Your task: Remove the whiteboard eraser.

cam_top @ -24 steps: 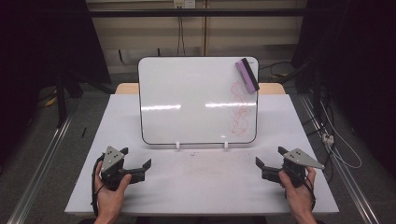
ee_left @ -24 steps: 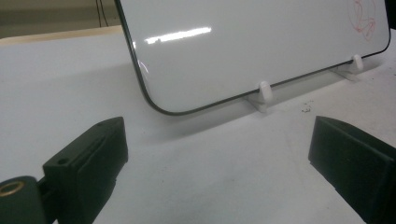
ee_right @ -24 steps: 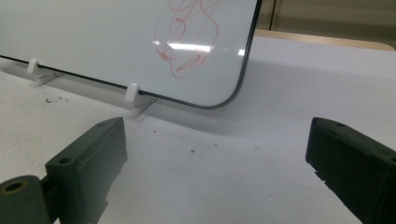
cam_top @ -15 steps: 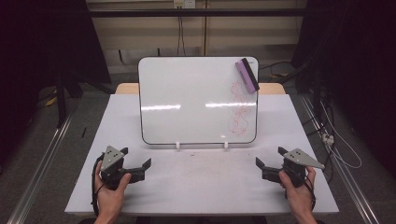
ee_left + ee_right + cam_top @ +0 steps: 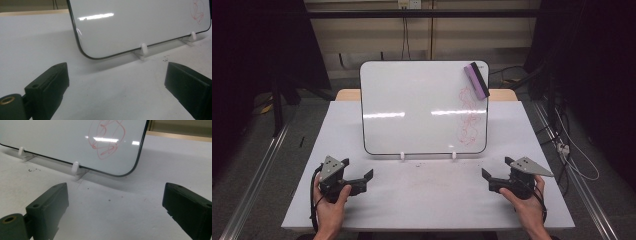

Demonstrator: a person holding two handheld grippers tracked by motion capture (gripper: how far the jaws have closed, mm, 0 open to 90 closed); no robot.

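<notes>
A whiteboard (image 5: pixel 422 107) stands tilted on two white clips (image 5: pixel 402 156) in the middle of the white table (image 5: pixel 427 200). Red scribbles (image 5: pixel 468 115) run down its right side, and a purple eraser (image 5: pixel 476 80) clings to its top right corner. My left gripper (image 5: pixel 359 181) rests near the front left of the table, open, with nothing between its jaws. My right gripper (image 5: pixel 493 181) rests at the front right, open and empty too. The left gripper view looks at the board's lower left corner (image 5: pixel 86 53); the right gripper view looks at its lower right corner (image 5: pixel 125 173) and the scribbles (image 5: pixel 106 135).
Faint red smudges mark the table (image 5: pixel 432 172) in front of the board. Metal rails (image 5: pixel 257 170) run along both sides of the table, and cables (image 5: pixel 572 155) lie on the floor at the right. A wooden edge (image 5: pixel 502 94) shows behind the board.
</notes>
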